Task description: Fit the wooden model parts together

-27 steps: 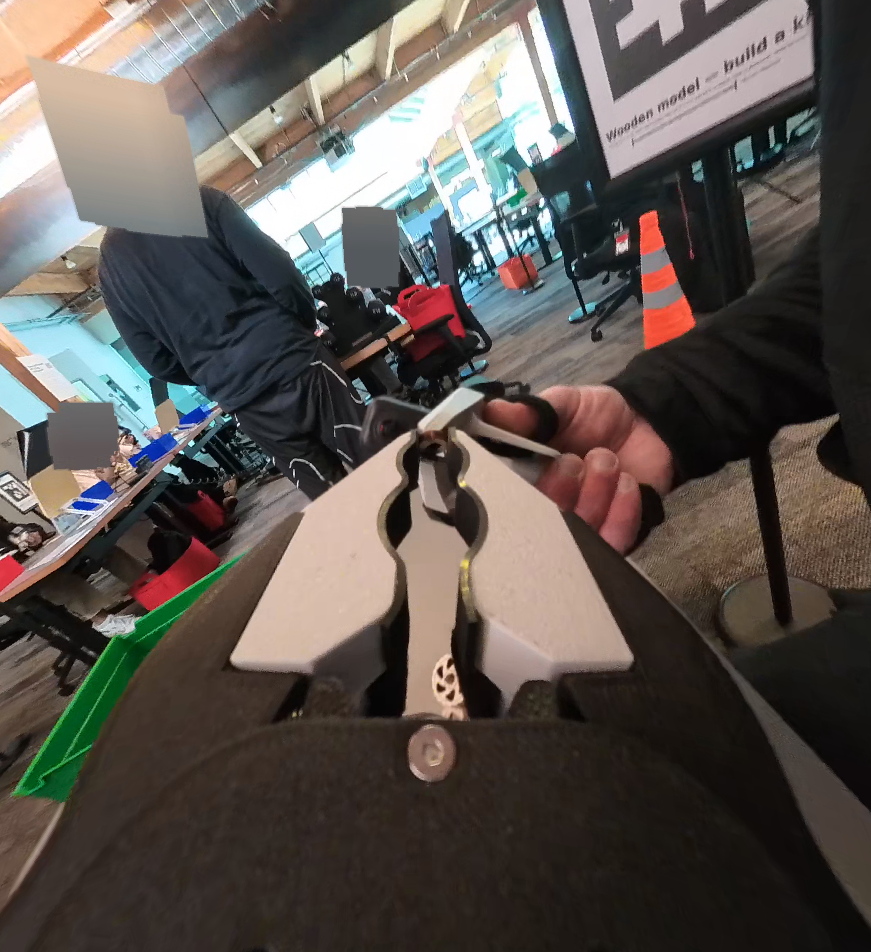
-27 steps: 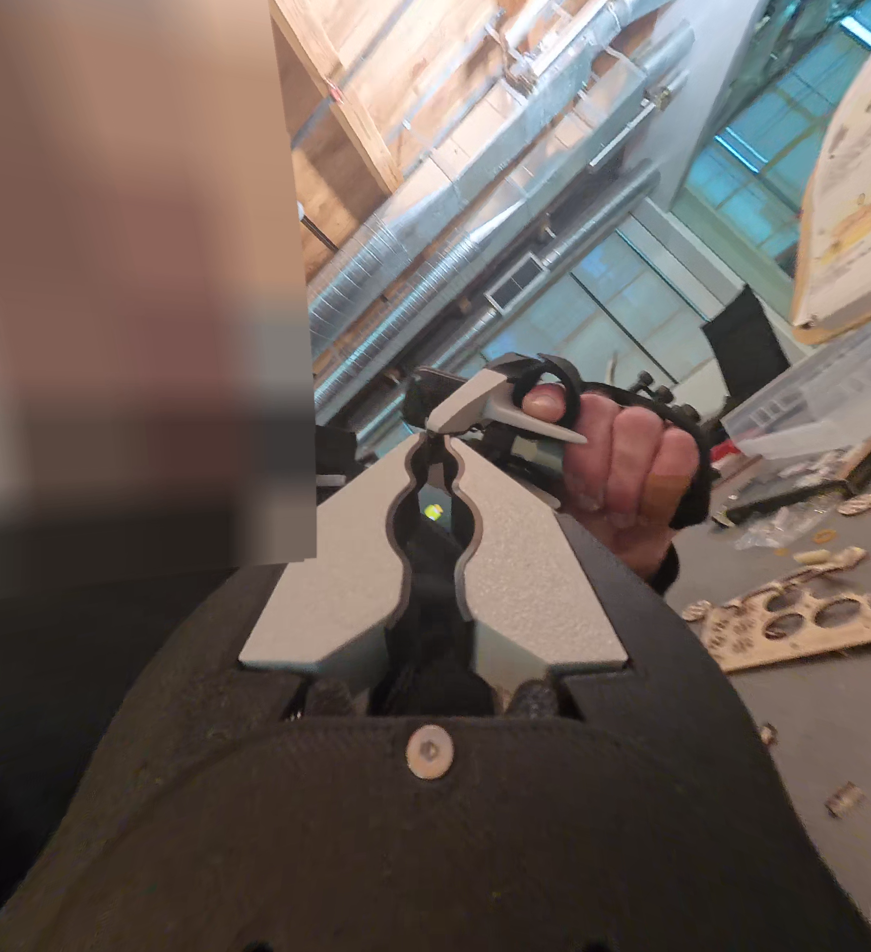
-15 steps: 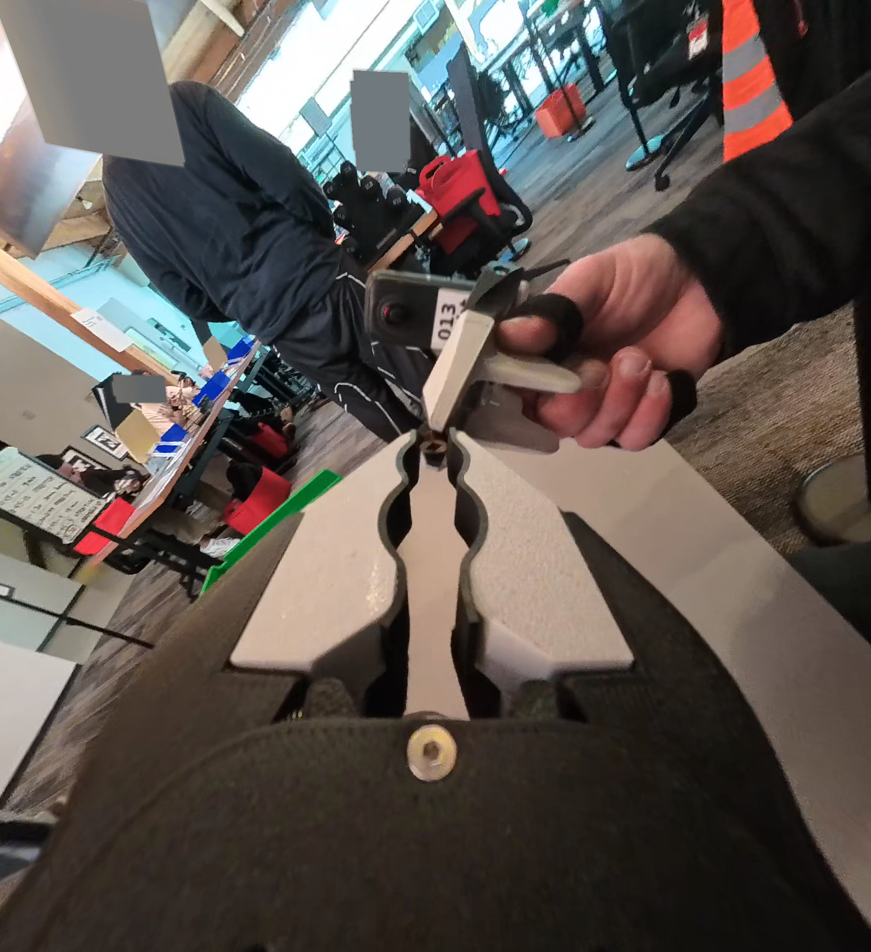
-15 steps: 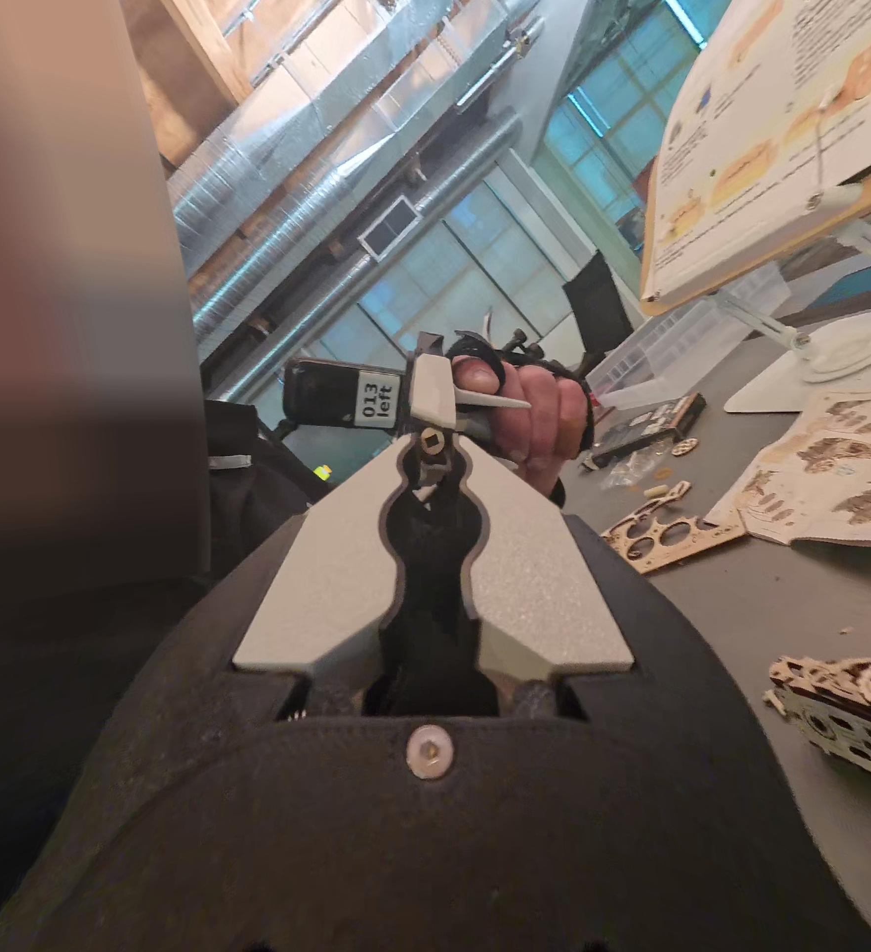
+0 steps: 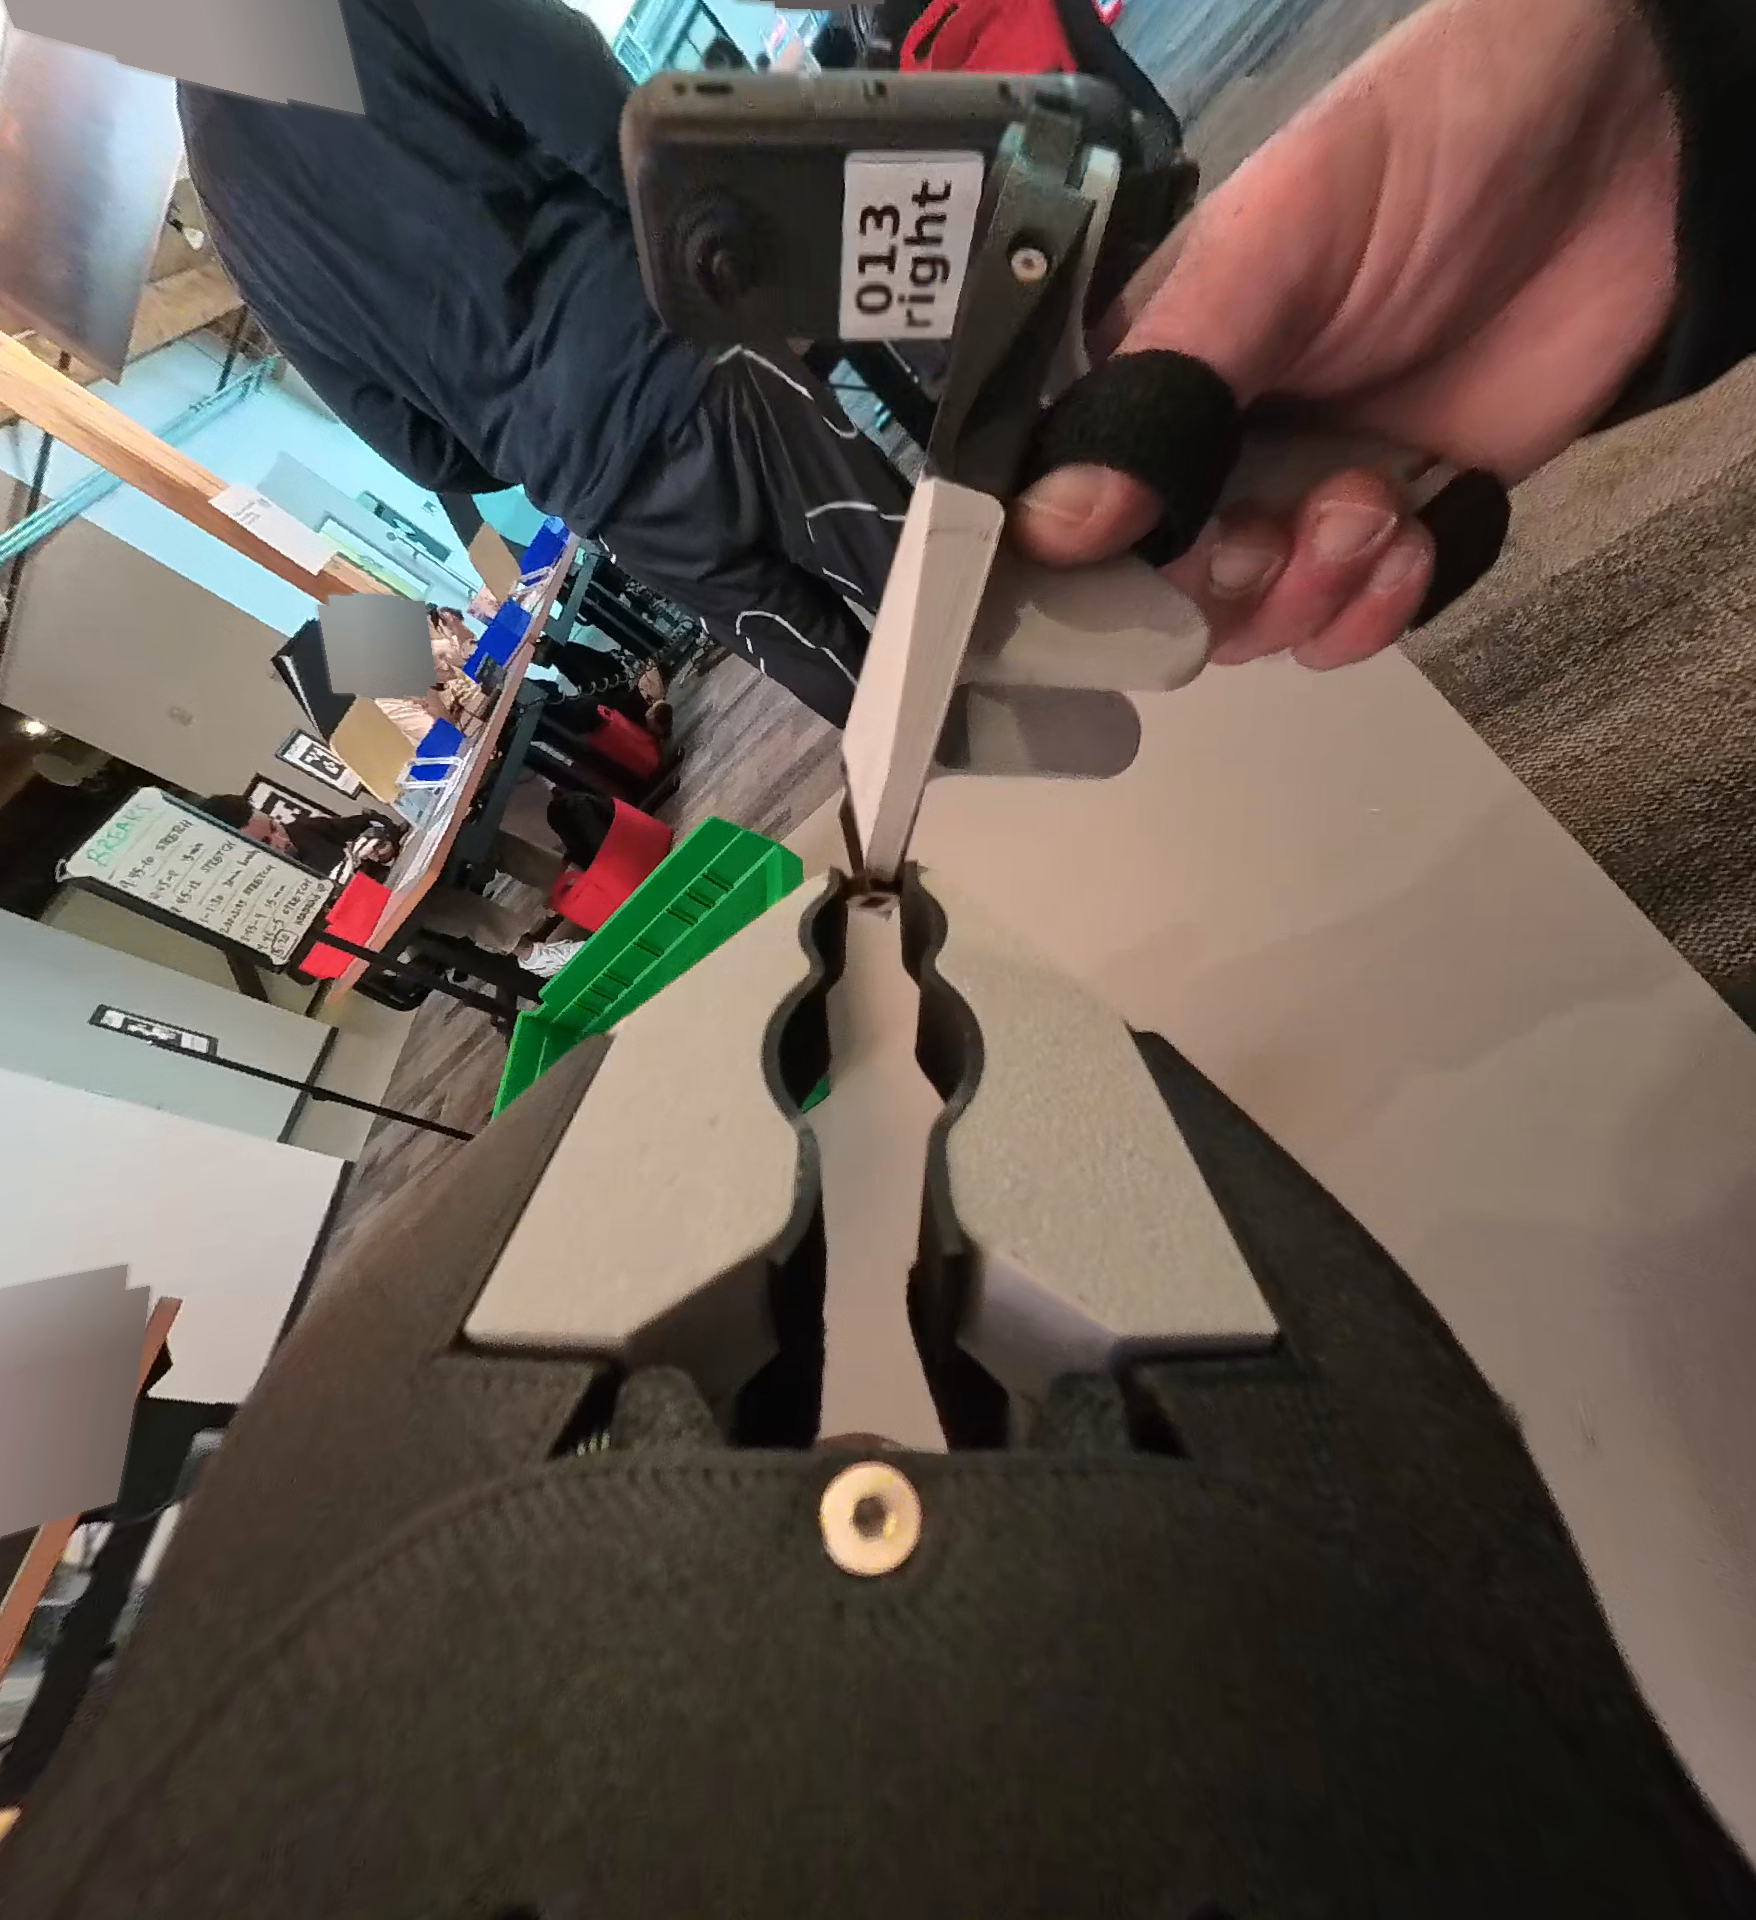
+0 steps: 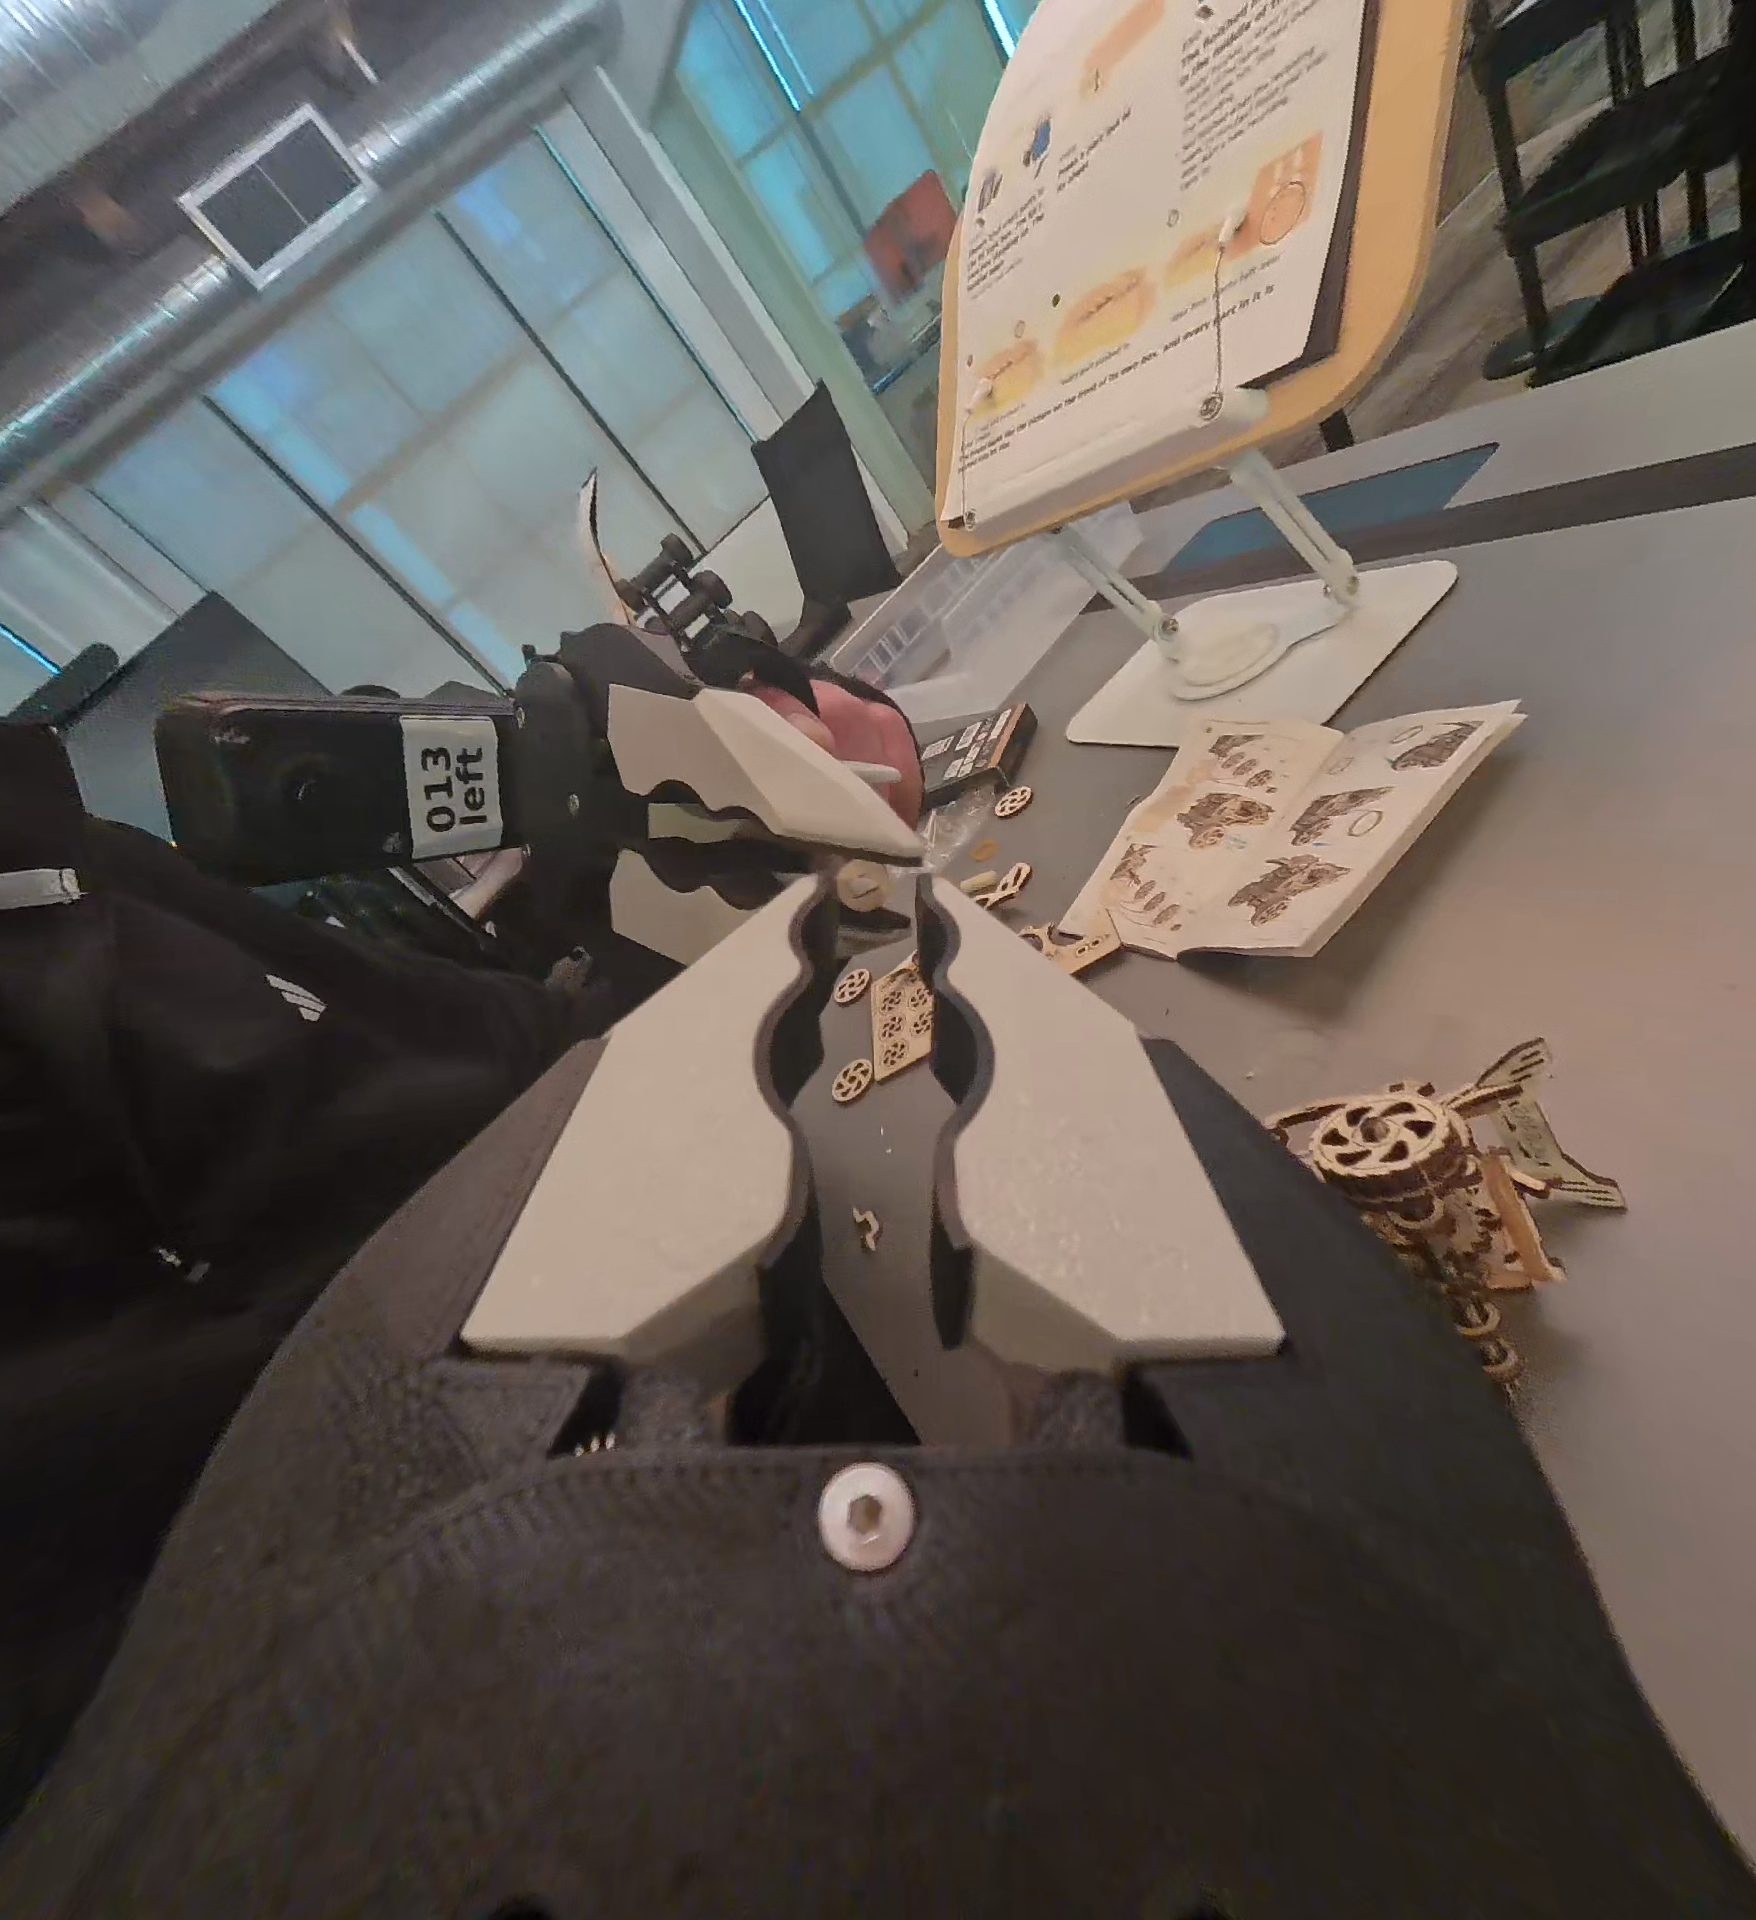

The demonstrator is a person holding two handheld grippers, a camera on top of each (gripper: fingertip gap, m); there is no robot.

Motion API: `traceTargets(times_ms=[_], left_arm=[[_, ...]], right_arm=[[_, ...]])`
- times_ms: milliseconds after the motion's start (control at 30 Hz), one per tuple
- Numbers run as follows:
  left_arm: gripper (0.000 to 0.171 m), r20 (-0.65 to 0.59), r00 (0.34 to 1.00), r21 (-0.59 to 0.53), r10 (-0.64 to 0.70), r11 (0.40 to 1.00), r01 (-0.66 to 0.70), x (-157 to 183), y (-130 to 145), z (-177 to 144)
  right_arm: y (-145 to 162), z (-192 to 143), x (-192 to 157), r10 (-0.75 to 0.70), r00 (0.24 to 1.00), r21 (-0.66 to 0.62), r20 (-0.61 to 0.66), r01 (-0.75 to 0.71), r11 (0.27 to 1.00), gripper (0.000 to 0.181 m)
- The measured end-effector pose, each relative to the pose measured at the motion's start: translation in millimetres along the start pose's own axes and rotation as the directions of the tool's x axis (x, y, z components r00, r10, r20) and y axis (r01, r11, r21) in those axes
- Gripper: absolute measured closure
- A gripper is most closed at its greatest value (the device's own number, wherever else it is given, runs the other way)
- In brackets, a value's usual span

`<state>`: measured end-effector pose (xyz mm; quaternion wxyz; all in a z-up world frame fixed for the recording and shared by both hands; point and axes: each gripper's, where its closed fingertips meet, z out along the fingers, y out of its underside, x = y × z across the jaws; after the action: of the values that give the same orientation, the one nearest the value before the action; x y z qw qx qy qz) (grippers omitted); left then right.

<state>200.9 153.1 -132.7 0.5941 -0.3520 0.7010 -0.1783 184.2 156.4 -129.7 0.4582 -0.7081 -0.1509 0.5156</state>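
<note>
The step in hand looks like a mid-air join of two tiny parts, held up in front of the book stand [image 6: 1165,260] on the table [image 6: 1632,831].

The left gripper [image 5: 872,889] has its fingers drawn almost together at the tips, pinching a small wooden piece [image 5: 874,900]. The right gripper [image 6: 872,885] meets it tip to tip, coming in at a right angle. In its own view its fingertips stand a little apart on either side of a pale peg-like bit, and I cannot tell whether they press on it or only flank it. The right hand [image 5: 1373,343] is wrapped around the handle, with a finger through a black loop.

The rest of the kit lies on the table:
- An open booklet [image 6: 1300,831] lies just in front of the stand's foot.
- Loose wheel cut-outs [image 6: 884,1029] lie nearer than the booklet, seen through the gap between the right gripper's fingers.
- A half-built model [image 6: 1414,1174] sits well in front of the stand, nearer the camera.

Most of the build seems to lie ahead, since many cut-outs are loose.

The next move calls for lining up peg and hole squarely, then pushing straight along the axis with a steady, light squeeze. The parts are thin, so a crooked push could snap one or flick it out of the tips.
</note>
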Motion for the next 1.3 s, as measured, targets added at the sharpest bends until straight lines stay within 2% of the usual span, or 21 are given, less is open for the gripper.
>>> traceTargets(times_ms=[233,400,700,800,867,933,1000,1100,1167,1233,1300], left_arm=[[0.165,-0.001,1.0,-0.013,0.022,1.0,-0.022,2,0,2],[0.165,-0.003,1.0,0.036,-0.008,0.999,0.009,-1,-7,-1],[0.165,-0.009,1.0,0.017,-0.01,1.0,0.01,1,-3,2],[0.164,-0.012,0.999,0.025,-0.042,0.999,0.043,1,-1,4],[0.157,-0.019,0.997,0.03,-0.071,0.997,0.072,2,0,5],[0.144,-0.023,0.987,0.029,-0.157,0.987,0.157,2,5,2],[0.14,-0.032,0.962,0.012,-0.272,0.962,0.273,6,18,-5],[0.13,-0.014,0.896,-0.094,-0.443,0.893,0.44,24,61,-7],[0.126,-0.001,0.857,-0.156,-0.516,0.846,0.509,40,87,-6],[0.124,0.03,0.829,-0.221,-0.559,0.805,0.55,52,114,-2],[0.121,0.035,0.792,-0.246,-0.609,0.763,0.597,60,130,1]], right_arm=[[2,2,-1,0.004,1.0,-0.017,-0.026,-0.004,1.0,0.171],[-4,-1,-9,0.061,0.994,0.031,0.089,-0.064,0.997,0.173],[-1,-2,-5,0.036,0.998,0.013,0.05,-0.036,0.999,0.174],[-1,-3,-2,0.033,0.998,0.013,0.05,-0.034,0.999,0.174],[-1,-4,2,0.026,0.998,0.004,0.05,-0.026,1.0,0.174],[-2,-10,10,-0.006,1.0,-0.016,0.029,0.006,1.0,0.174],[2,-15,20,-0.084,0.996,-0.096,0.002,0.084,0.992,0.174],[18,-21,52,-0.284,0.955,-0.328,-0.083,0.243,0.913,0.174],[26,-16,63,-0.411,0.91,-0.462,-0.047,0.345,0.817,0.174],[40,-11,80,-0.528,0.849,-0.623,0.005,0.416,0.663,0.174],[49,-7,95,-0.617,0.783,-0.731,0.074,0.464,0.501,0.174]])
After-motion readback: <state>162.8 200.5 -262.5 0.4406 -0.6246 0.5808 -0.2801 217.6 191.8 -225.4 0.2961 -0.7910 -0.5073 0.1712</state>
